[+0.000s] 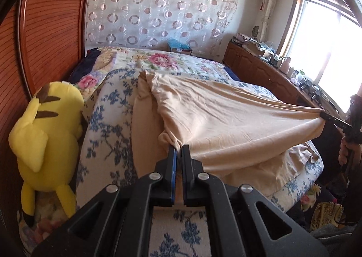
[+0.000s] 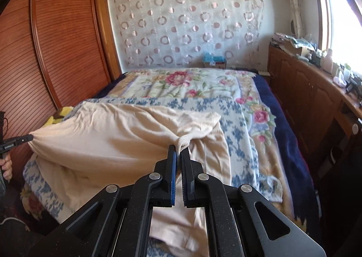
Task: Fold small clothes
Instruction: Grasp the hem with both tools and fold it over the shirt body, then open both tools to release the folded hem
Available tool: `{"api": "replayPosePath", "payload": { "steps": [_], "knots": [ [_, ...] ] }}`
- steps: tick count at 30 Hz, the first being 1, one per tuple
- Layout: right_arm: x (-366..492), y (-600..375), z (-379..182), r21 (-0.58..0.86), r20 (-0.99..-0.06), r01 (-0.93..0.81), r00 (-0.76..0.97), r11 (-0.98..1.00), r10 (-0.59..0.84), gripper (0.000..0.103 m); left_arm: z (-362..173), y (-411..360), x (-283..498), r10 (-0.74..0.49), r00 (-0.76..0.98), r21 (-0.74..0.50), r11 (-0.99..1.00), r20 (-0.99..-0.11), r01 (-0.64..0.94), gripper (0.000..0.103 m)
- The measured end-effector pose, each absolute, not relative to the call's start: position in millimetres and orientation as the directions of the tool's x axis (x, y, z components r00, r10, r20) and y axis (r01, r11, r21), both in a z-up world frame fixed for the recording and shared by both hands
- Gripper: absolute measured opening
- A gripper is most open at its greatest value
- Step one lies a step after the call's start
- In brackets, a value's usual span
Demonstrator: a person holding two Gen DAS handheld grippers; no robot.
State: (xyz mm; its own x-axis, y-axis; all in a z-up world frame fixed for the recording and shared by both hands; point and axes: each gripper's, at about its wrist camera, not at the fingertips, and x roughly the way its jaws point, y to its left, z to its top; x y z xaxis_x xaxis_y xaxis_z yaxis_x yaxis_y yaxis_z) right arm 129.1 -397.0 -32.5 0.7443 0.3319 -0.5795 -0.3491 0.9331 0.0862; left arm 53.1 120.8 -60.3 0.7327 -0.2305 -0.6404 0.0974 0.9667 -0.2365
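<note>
A cream-coloured garment (image 1: 226, 116) (image 2: 108, 137) is stretched in the air between my two grippers, above the blue-flowered blanket (image 1: 108, 121) (image 2: 239, 116) on the bed. My left gripper (image 1: 178, 147) is shut on one bunched corner of it. My right gripper (image 2: 178, 148) is shut on the opposite bunched corner. Each gripper shows in the other's view: the right gripper (image 1: 325, 116) at the far right, the left gripper (image 2: 25, 138) at the far left, both pinching the cloth. The garment's lower part hangs down and trails onto the blanket.
A yellow plush toy (image 1: 47, 137) lies at the bed's left side against a slatted wooden wardrobe (image 2: 45, 53). A floral quilt (image 2: 181, 85) covers the far half of the bed. A cluttered wooden cabinet (image 2: 316, 89) runs under the window on the right.
</note>
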Motion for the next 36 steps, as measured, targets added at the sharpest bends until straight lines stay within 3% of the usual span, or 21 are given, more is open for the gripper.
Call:
{"api": "replayPosePath", "payload": {
  "steps": [11, 14, 17, 18, 26, 28, 32, 36],
  "knots": [
    [133, -388, -105, 0.022, -0.693, -0.334, 0.674, 0.942, 0.255, 0.001, -102, 121, 57, -0.166, 0.675, -0.192, 0.981, -0.719, 0.036, 0.003],
    [130, -388, -108, 0.018, -0.691, -0.341, 0.675, 0.940, 0.258, 0.001, -103, 121, 58, -0.154, 0.670, -0.175, 0.984, -0.726, 0.036, 0.010],
    [129, -391, -108, 0.026, -0.686, -0.338, 0.679, 0.941, 0.262, 0.003, -103, 126, 59, -0.135, 0.672, -0.162, 0.987, -0.728, 0.023, 0.034],
    [128, -391, -107, 0.026, -0.683, -0.337, 0.682, 0.941, 0.263, 0.004, -104, 127, 60, -0.125, 0.670, -0.153, 0.988, -0.731, 0.017, 0.037],
    [120, -388, -105, 0.010, -0.672, -0.343, 0.693, 0.939, 0.260, 0.009, -114, 130, 66, -0.113, 0.644, -0.146, 0.989, -0.757, 0.002, 0.047],
    [119, -387, -103, -0.002, -0.669, -0.344, 0.699, 0.939, 0.254, 0.013, -115, 129, 66, -0.114, 0.643, -0.146, 0.989, -0.757, 0.004, 0.048],
    [116, -383, -92, -0.023, -0.647, -0.346, 0.720, 0.938, 0.249, 0.050, -118, 127, 66, -0.109, 0.641, -0.137, 0.990, -0.759, 0.005, 0.048],
    [116, -373, -86, -0.039, -0.640, -0.365, 0.724, 0.930, 0.257, 0.055, -121, 125, 67, -0.106, 0.639, -0.134, 0.991, -0.762, 0.004, 0.048]
  ]
}}
